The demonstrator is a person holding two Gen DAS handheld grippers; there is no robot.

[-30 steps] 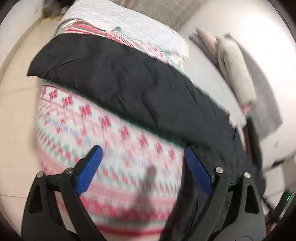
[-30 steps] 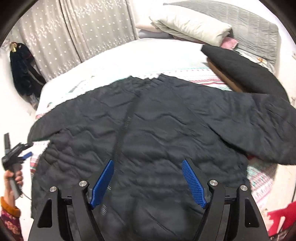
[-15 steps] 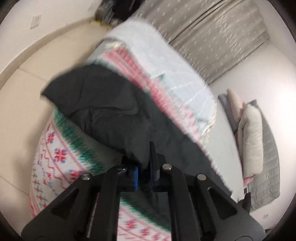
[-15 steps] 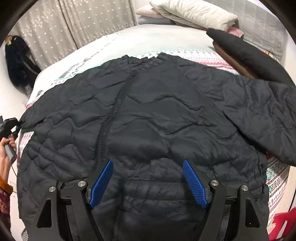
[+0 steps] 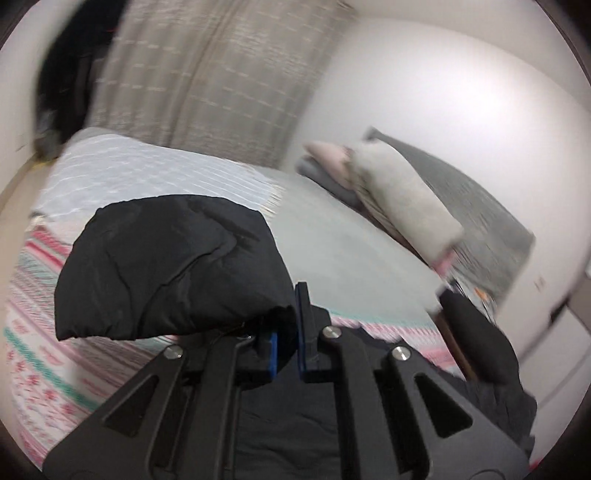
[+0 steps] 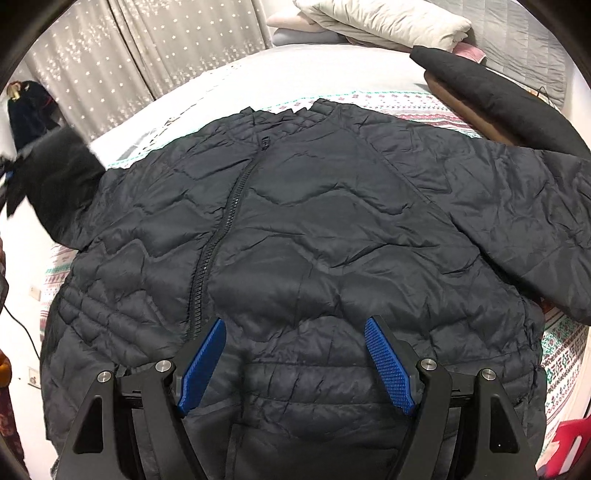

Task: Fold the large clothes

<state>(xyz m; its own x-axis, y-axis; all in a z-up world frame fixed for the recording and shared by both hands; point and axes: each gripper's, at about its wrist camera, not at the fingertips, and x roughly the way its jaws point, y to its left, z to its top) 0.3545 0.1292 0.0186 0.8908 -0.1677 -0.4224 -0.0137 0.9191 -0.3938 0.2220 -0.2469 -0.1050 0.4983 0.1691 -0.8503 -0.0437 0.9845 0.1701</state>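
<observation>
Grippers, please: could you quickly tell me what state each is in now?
Left gripper: closed, holding the jacket sleeve.
Right gripper: open, holding nothing.

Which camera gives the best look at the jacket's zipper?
The right wrist view: the zipper runs in plain sight down the spread black quilted jacket. The left wrist view shows no zipper, only a sleeve end pinched in the left gripper.

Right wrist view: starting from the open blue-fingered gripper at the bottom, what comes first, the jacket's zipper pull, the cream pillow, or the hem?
From the right gripper:
1. Jacket hem, right between its fingers.
2. Zipper pull, up near the collar, left of centre.
3. Cream pillow, at the bed's far end, top of view.
</observation>
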